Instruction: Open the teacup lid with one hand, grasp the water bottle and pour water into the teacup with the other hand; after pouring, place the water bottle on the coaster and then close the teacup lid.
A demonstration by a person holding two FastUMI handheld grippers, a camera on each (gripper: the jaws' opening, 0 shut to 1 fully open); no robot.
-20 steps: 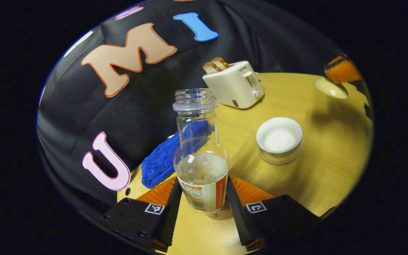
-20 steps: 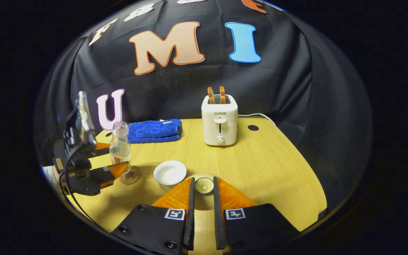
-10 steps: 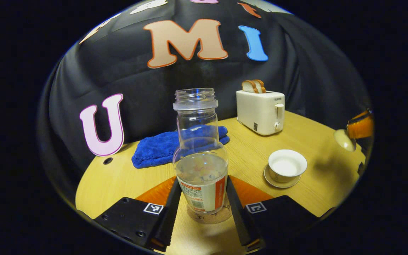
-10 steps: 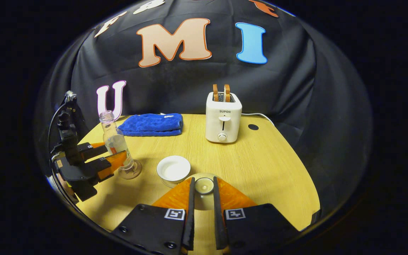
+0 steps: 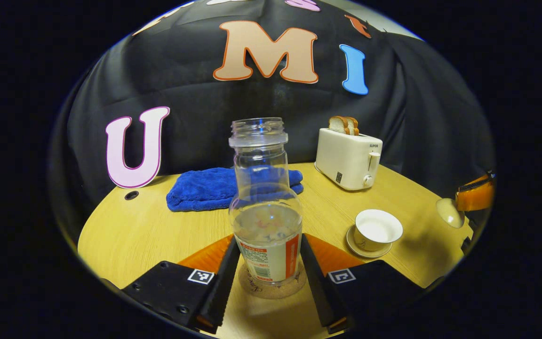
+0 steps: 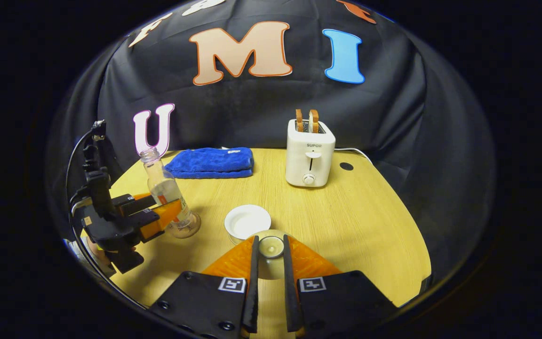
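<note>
A clear water bottle [image 5: 267, 221], uncapped and partly full, stands upright on the round cork coaster [image 5: 271, 286]. My left gripper [image 5: 268, 245] is shut on its labelled lower part, one finger on each side. To its right the open white teacup [image 5: 377, 228] sits on its saucer. In the right gripper view my right gripper [image 6: 269, 241] is shut on the teacup lid [image 6: 271, 246], held in the air just in front of the teacup [image 6: 247, 221]. Farther left are the bottle [image 6: 163, 188] and the left gripper [image 6: 167, 213] with a hand behind it.
A white toaster [image 6: 309, 153] with bread slices stands at the back of the round wooden table [image 6: 355, 226]. A folded blue towel [image 6: 212, 163] lies at the back left. The right gripper with the lid [image 5: 449, 213] hangs at the table's right edge.
The left gripper has tipped the bottle back upright and lowered it onto the coaster. The right gripper has kept hold of the lid and barely shifted.
</note>
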